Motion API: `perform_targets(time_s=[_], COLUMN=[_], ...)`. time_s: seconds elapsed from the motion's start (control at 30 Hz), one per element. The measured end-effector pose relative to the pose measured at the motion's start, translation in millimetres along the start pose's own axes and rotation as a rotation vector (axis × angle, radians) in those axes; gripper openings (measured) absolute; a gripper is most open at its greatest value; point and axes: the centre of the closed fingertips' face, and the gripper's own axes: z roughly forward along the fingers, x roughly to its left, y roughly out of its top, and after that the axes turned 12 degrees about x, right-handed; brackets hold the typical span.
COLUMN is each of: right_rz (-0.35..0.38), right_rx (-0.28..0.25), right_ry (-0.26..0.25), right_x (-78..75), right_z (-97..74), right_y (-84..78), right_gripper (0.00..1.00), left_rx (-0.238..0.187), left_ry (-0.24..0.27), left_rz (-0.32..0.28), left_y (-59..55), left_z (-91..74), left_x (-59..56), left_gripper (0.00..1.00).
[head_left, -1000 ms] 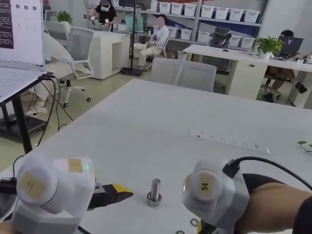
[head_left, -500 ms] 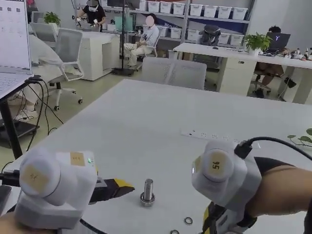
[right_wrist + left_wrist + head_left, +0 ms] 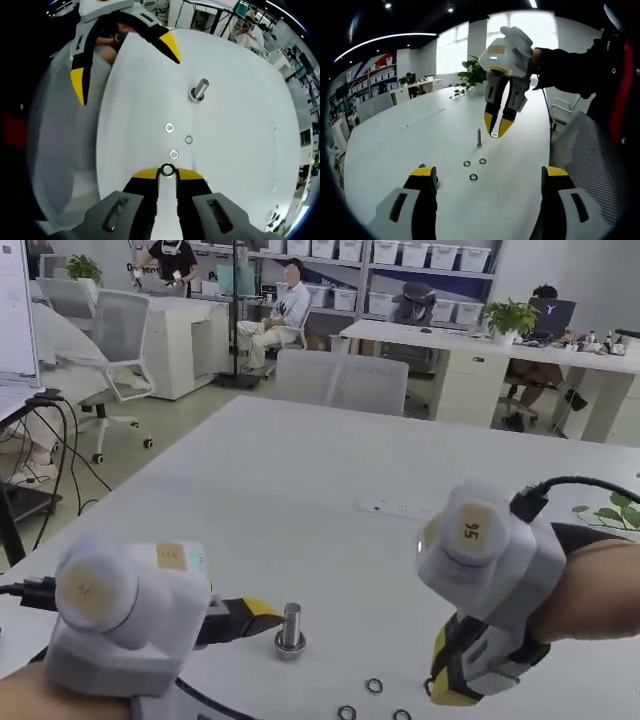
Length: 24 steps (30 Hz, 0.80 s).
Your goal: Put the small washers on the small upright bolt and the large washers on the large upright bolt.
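Right tool [image 3: 168, 176] is now up off the surface [image 3: 300, 500]; a second ago it sat low among the washers. Its jaws are drawn nearly together, with one washer [image 3: 168, 170] pinched at the yellow tips. I read the pick as made and the carry to a bolt as the step in hand. The head camera has swung too, so the bolt's drift across that view is no real move. Left tool [image 3: 488, 175] is spread wide and carries nothing, one tip just beside the thick bolt [image 3: 290, 628], which stands upright on the surface. Three loose washers [image 3: 174, 154] lie flat between the right tool and that bolt. The left gripper view gives the right tool side-on, hanging in the air with the ring at its tips, near the top of a slim bolt [image 3: 479, 137] that stands just past the loose washers. In the head view the right tool's tips are tucked under its own body, so the grip can't be read there. The held washer looks much like the loose ones; small or large, I cannot tell.
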Motion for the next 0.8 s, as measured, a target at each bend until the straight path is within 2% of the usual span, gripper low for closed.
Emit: perform_targets(time_s=[0.3,0.53,0.8], right_rz=[0.038,0.065,0.09], right_rx=[0.005,0.012,0.021], right_ry=[-0.019,-0.029,-0.039], right_x=[-11.8,-21.2,-31.9], right_z=[-8.0,-10.4,-9.2], right_y=[-11.8,-20.9,-30.1], right_gripper=[0.13,0.13,0.13], left_rx=[0.001,0.018,0.024], left_ry=[-0.029,-0.062,-0.083], left_rz=[0.01,0.017,0.02], left_y=[3.1,0.5,2.1], left_z=[8.2,18.8,27.5], left_x=[-2.0,-6.3,-2.6], left_gripper=[0.86,0.86,0.86])
